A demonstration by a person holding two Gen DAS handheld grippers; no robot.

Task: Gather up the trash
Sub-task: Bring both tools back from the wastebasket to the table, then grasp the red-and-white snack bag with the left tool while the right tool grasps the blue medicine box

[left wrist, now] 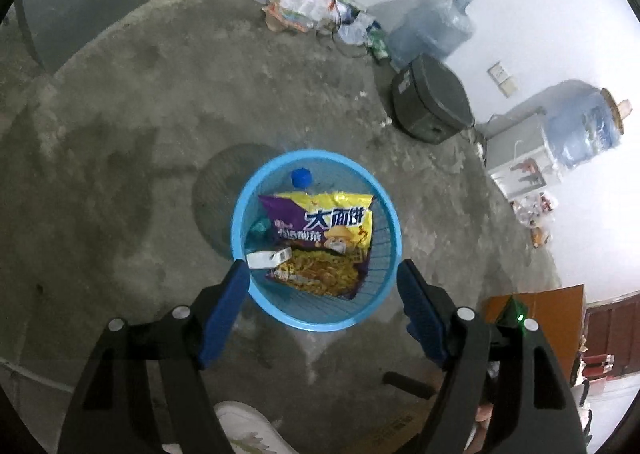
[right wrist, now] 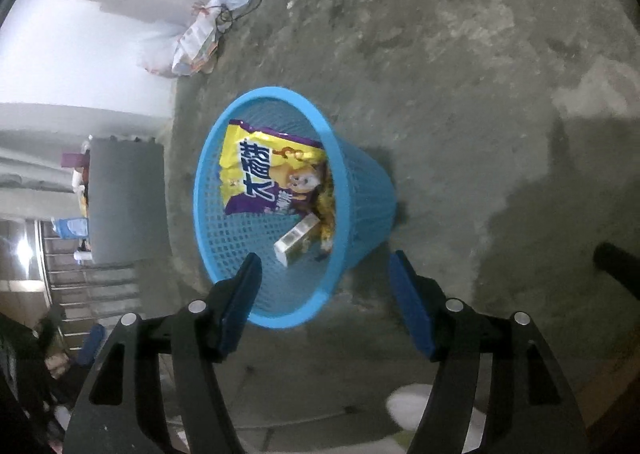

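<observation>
My left gripper [left wrist: 322,268] hangs over the round blue plastic mesh wastebasket [left wrist: 382,250], jaws spread wide, nothing between them. My right gripper [right wrist: 324,260] is likewise wide open and empty, beside that basket [right wrist: 360,189]. Inside the basket: a yellow-and-purple crinkled noodle snack packet [left wrist: 324,242], a small white cardboard carton [left wrist: 266,258] lying on it, a blue plastic bottle cap [left wrist: 301,177] near the far wall. The basket stands on a bare grey concrete floor [left wrist: 120,141].
</observation>
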